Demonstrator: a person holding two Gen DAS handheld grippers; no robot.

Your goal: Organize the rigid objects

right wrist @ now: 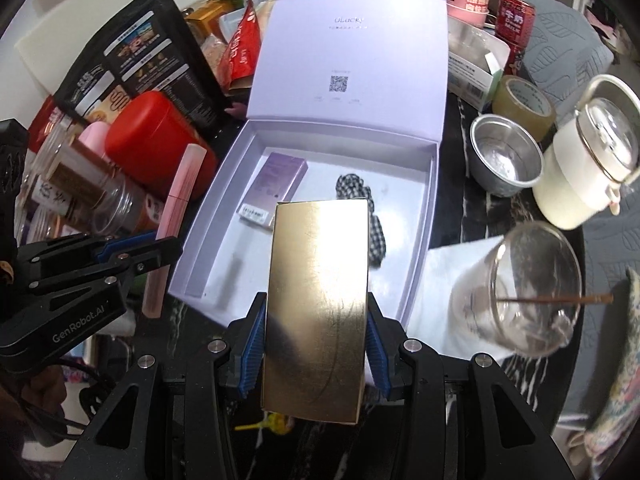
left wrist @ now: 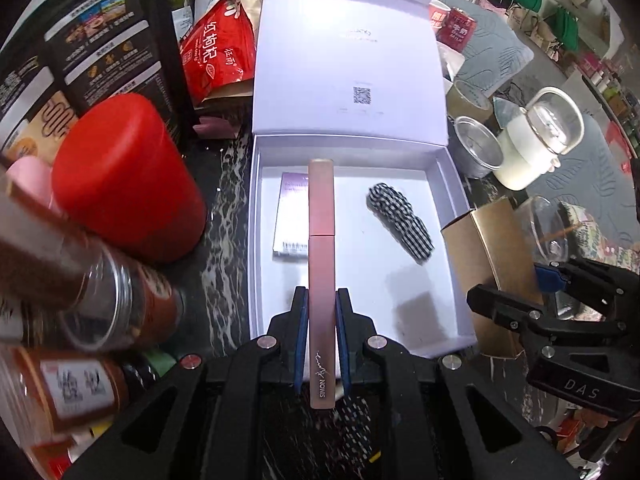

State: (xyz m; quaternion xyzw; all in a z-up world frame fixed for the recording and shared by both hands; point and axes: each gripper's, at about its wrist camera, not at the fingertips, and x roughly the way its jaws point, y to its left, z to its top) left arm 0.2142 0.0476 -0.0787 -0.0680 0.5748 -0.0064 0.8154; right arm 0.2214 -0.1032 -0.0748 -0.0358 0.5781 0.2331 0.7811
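While both grippers hang over the open white gift box, each is clamped on a rigid item: the left gripper is closed tight on a slim pink cosmetic tube, and the right gripper is closed across the width of a gold carton. The tube is judged light, stiff and smooth, so slipping lengthwise between the pads is possible; it is gripped near its lower end, and a hold nearer the middle would be steadier. The carton is judged light and probably hollow, so its thin card walls could be dented by hard pressure; it is held by its two long side faces.

Inside the box, a purple carton and a black-and-white checked hair clip are already laid, with bare floor left at the near side. The box is crowded closely: a red canister and spice jars are stood to its left, a foil cup, a lidded white pot and a fragile-looking glass to its right. The upright lid blocks the far side.
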